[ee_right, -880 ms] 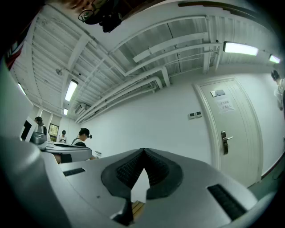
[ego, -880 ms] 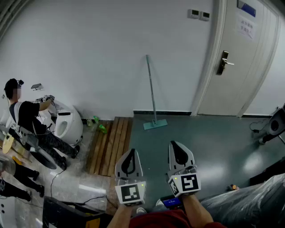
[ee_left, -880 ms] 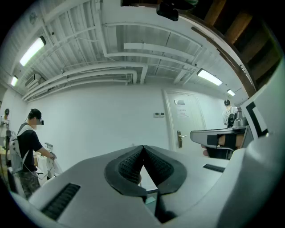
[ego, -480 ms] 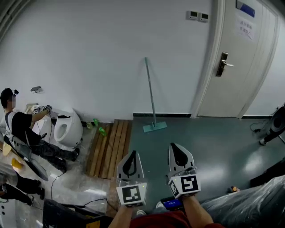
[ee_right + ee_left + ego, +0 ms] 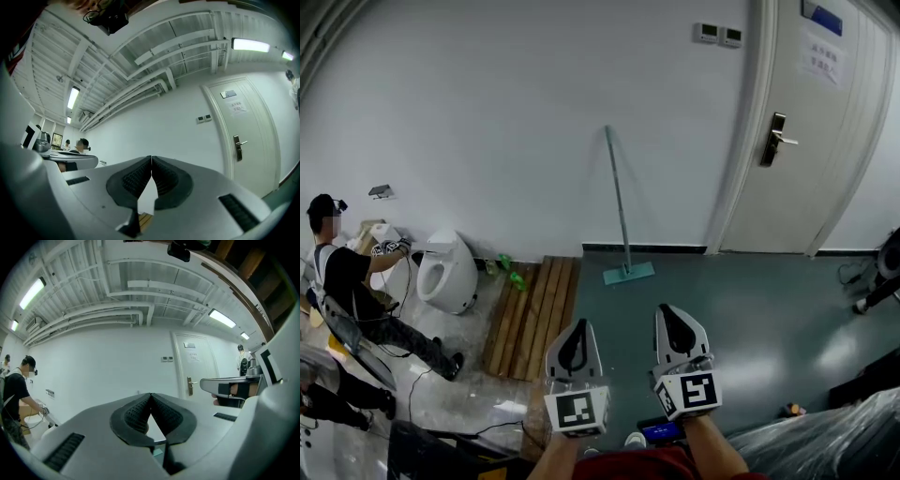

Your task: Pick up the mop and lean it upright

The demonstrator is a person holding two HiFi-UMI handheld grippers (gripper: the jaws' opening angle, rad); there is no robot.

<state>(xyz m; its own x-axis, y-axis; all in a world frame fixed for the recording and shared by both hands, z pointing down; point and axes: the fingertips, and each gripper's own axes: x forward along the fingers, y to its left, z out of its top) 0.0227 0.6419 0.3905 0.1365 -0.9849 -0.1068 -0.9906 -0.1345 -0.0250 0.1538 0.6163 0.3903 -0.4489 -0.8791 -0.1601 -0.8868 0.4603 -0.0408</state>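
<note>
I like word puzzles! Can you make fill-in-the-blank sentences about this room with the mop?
The mop leans against the white ___.
The left gripper and right gripper are both ___ and empty.
In the head view, the door is to the mop's ___.
Missing words: wall; shut; right.

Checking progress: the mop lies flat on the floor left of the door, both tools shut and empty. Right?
No: the head view shows the mop leaning upright against the wall, left of the door. Left tool and right tool are shut and empty.
</note>
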